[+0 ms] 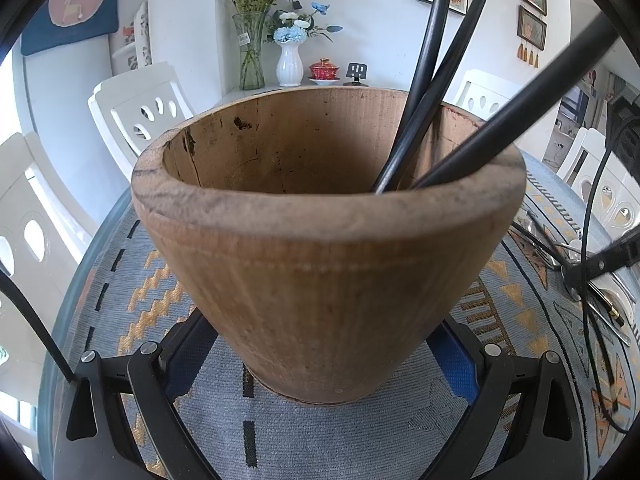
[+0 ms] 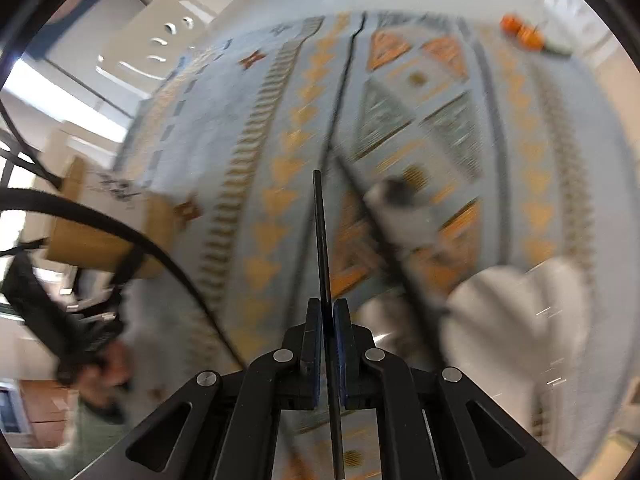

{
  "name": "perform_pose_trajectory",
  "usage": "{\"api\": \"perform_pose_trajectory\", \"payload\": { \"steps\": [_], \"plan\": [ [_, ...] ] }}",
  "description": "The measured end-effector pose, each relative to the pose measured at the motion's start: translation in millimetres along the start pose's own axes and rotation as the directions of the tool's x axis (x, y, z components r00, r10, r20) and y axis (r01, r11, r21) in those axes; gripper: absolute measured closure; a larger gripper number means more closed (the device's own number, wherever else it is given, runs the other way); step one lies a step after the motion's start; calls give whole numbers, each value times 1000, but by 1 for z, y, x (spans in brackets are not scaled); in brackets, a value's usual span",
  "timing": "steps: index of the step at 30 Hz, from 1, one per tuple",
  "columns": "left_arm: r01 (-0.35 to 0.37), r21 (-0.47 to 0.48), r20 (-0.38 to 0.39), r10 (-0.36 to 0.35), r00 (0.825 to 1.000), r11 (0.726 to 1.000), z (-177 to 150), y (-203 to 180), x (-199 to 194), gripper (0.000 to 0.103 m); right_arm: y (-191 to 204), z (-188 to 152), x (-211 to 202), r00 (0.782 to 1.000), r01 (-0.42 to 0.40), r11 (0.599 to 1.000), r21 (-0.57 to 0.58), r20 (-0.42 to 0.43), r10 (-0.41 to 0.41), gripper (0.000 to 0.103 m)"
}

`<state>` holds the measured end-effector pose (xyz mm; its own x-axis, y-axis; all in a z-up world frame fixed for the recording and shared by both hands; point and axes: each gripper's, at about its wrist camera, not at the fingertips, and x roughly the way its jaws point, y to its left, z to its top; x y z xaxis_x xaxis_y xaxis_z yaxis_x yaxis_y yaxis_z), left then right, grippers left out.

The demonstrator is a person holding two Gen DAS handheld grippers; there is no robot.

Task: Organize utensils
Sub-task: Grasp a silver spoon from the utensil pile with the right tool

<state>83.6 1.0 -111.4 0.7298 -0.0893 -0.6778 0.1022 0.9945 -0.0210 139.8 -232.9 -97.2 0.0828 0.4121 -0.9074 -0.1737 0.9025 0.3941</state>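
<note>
A thin black utensil (image 2: 322,240), most likely a chopstick, is pinched edge-on between the closed jaws of the right gripper (image 2: 328,312), its tip pointing out over the patterned cloth (image 2: 256,128) on the bench. It looks straight, smooth and very slender, so the pads have little to bite on. More cutlery (image 2: 394,240) lies on the cloth to its right, too blurred to name.

The wooden holder (image 1: 320,264) is where it should end up, I judge. It is a tapered, worn brown cup, wider at the rim than at the foot, standing upright on the cloth. The left gripper (image 1: 320,360) has its jaws set wide around the narrow base, blue pads close at either side; whether they press on it I cannot tell. 3 black handles (image 1: 432,60) already lean in the holder toward its right rim.

What could go wrong:
- The thin utensil may pivot or slip in the pinch if swung quickly, since it is held along 1 narrow line.
- Coming in at a slant, its tip could strike the rim or the 3 leaning handles and be levered out of the jaws.
- A knock at the wide rim could tip the narrow-footed holder if the left jaws are not truly bracing it.
</note>
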Motion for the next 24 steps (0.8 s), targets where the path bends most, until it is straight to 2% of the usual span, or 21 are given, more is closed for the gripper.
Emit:
{"api": "perform_pose_trajectory", "payload": {
  "steps": [2, 10, 19, 24],
  "plan": [
    [0, 0, 0, 0, 1000, 1000, 0, 0, 0, 5, 6, -3, 7, 1000, -9, 1000, -6, -20, 9, 98],
    [0, 0, 0, 0, 1000, 1000, 0, 0, 0, 5, 23, -3, 34, 996, 39, 998, -52, -80, -43, 98],
    [1, 0, 0, -1, 1000, 1000, 0, 0, 0, 5, 8, -11, 20, 994, 44, 999, -31, -94, -47, 96],
    [0, 0, 0, 0, 1000, 1000, 0, 0, 0, 5, -10, -21, 1, 994, 83, 996, -11, -68, -84, 82]
  ]
}}
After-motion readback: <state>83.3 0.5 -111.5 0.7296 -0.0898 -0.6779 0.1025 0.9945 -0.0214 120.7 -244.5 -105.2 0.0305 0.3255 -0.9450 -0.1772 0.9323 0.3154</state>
